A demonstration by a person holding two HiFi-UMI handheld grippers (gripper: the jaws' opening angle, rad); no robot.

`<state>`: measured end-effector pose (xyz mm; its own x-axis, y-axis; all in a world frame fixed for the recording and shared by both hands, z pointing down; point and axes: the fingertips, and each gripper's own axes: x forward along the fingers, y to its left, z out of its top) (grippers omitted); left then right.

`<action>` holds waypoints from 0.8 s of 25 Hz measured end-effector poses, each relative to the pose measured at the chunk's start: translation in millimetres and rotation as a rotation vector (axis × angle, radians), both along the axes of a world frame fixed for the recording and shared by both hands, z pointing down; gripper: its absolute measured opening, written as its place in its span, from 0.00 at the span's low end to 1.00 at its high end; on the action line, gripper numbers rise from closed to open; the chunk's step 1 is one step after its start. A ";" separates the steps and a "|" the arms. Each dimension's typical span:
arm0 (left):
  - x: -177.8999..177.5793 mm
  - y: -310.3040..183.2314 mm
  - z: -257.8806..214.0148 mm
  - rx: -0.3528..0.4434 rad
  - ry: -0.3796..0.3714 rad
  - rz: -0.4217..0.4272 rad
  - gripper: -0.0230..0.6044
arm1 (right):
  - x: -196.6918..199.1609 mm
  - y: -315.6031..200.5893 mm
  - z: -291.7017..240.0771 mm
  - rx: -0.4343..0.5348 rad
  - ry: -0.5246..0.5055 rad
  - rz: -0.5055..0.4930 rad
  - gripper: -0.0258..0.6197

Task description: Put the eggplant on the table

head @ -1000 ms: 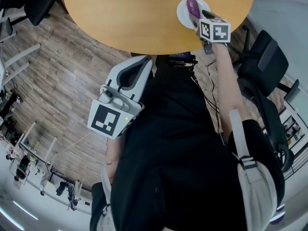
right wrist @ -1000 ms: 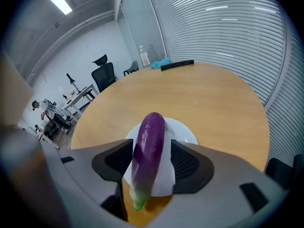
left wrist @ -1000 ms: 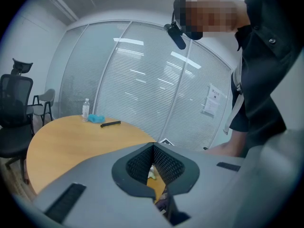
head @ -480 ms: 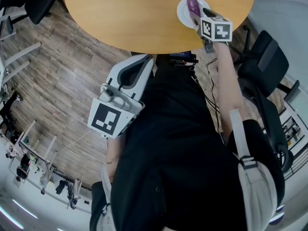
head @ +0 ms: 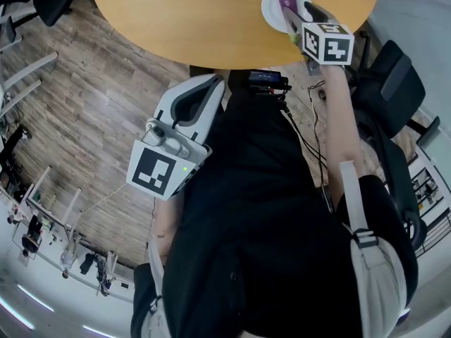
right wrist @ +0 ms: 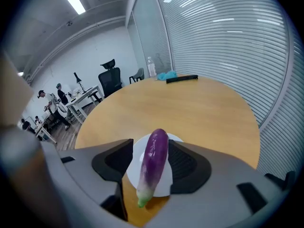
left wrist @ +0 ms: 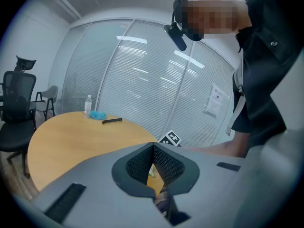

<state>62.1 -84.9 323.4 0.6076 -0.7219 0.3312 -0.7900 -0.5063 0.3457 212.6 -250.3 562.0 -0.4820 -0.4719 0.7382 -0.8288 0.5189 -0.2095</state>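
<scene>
Eggplant (right wrist: 154, 163) lies between right gripper's (right wrist: 151, 145) parted jaws (above white plate (right wrist: 134, 167)).

Eggplant (right wrist: 154, 167): your one task item, small and slim, glossy purple fading to pale green at the stem end.
Pose: lengthwise along your right gripper (right wrist: 152, 148), purple tip pointing away from you, stem end toward you.
Place: over a white plate (right wrist: 164, 184) near the table's edge on your right; the stem end sticks out past the plate rim.
Contact: it lies against one jaw, and a sliver of plate shows between it and the other.
Table (head: 211, 20): round, light wood top.
</scene>
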 end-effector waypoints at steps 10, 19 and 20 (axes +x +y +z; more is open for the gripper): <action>-24.2 9.2 -11.7 0.076 0.002 0.014 0.06 | -39.1 34.8 -83.4 0.216 -0.020 -0.046 0.25; -80.9 52.8 -31.6 0.173 0.021 0.087 0.05 | -132.2 117.5 -144.8 0.275 -0.202 -0.058 0.08; -90.1 60.5 -32.2 0.177 0.026 0.085 0.05 | -140.8 127.5 -149.4 0.280 -0.219 -0.066 0.07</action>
<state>-28.0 -24.4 291.1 0.6757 -0.7130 0.1871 -0.7337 -0.6258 0.2647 71.7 -122.8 412.7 -0.6507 -0.6041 0.4602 -0.7428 0.6321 -0.2205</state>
